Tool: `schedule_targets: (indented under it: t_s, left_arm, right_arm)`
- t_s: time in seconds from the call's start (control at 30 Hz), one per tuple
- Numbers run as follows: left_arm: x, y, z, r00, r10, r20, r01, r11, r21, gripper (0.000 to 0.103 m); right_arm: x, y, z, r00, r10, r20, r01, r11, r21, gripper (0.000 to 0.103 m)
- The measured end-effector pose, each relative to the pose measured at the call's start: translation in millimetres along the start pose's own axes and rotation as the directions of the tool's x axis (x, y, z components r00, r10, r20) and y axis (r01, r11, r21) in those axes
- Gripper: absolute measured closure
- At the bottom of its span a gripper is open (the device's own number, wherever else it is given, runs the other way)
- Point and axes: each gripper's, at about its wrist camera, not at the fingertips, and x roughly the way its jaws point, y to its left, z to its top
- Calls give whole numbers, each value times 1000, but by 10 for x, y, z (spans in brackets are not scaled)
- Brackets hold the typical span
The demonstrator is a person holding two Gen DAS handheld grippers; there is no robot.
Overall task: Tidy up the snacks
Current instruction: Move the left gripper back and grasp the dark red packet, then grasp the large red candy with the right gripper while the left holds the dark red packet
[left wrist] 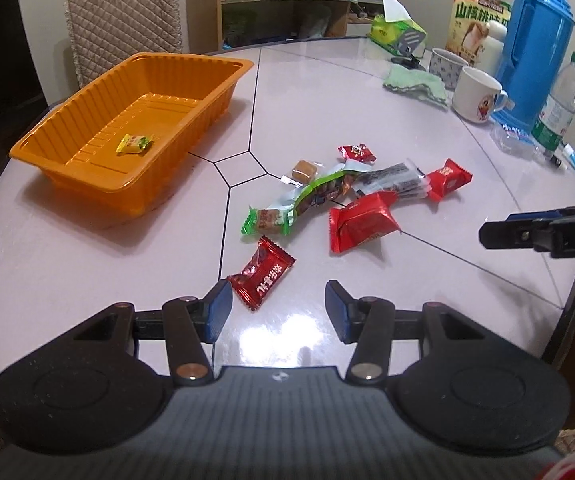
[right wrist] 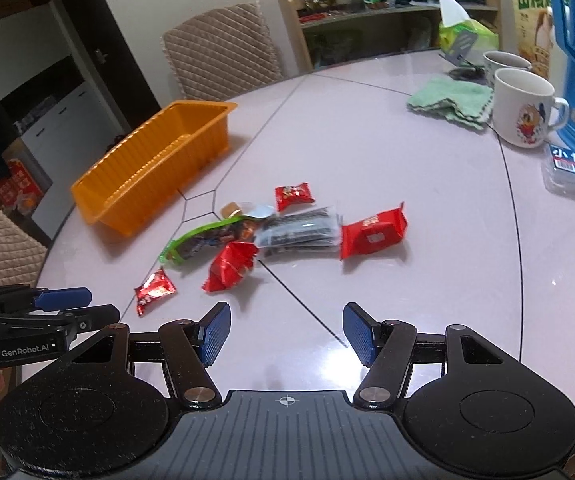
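An orange tray [left wrist: 67, 116] stands at the left of the round table and holds one yellow-green candy [left wrist: 134, 144]. It also shows in the right wrist view [right wrist: 207, 136]. A pile of wrapped snacks lies mid-table: a dark red candy [left wrist: 261, 273], a red packet [left wrist: 361, 222], a green bar [left wrist: 267, 220], a black packet [left wrist: 395, 178], another red packet [left wrist: 447, 179]. My left gripper [left wrist: 277, 308] is open and empty, just short of the dark red candy [right wrist: 153, 292]. My right gripper [right wrist: 285, 334] is open and empty, in front of the pile.
At the table's far right stand two mugs [left wrist: 475, 94], a blue thermos [left wrist: 535, 40], a water bottle [left wrist: 559, 108], a green cloth [left wrist: 417, 84] and a tissue pack [left wrist: 397, 34]. A quilted chair [left wrist: 123, 20] stands behind the tray.
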Motion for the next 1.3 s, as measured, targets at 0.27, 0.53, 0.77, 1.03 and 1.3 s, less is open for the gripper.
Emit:
schedule_targets:
  t_s: [0.27,0.53,0.77,1.03,1.3]
  left_arm:
    - [239,7,49,1000,11,4,-11,997,81,56]
    - [505,0,89,1000,15,-19,-11,985,174,59]
    - [678,32,102,998,3,-65,10,982,188,70]
    - [713,110,137,997,-34,-74,44,989,143,80]
    - [684,211,144,996,-28,-85,34,997,66,81]
  right_arm:
    - [63,-81,24,1000,-25,-15,25,999,26,40]
    - [133,-138,50,999,-43,-32,45,998,44,40]
    - [171,-173,79,998,-55,-41,57,997,55,40]
    - [225,-150,123,998,-52,-41,54,997,50,40]
    - [308,-57,198,999,-26,-26,26,1000,-7,40]
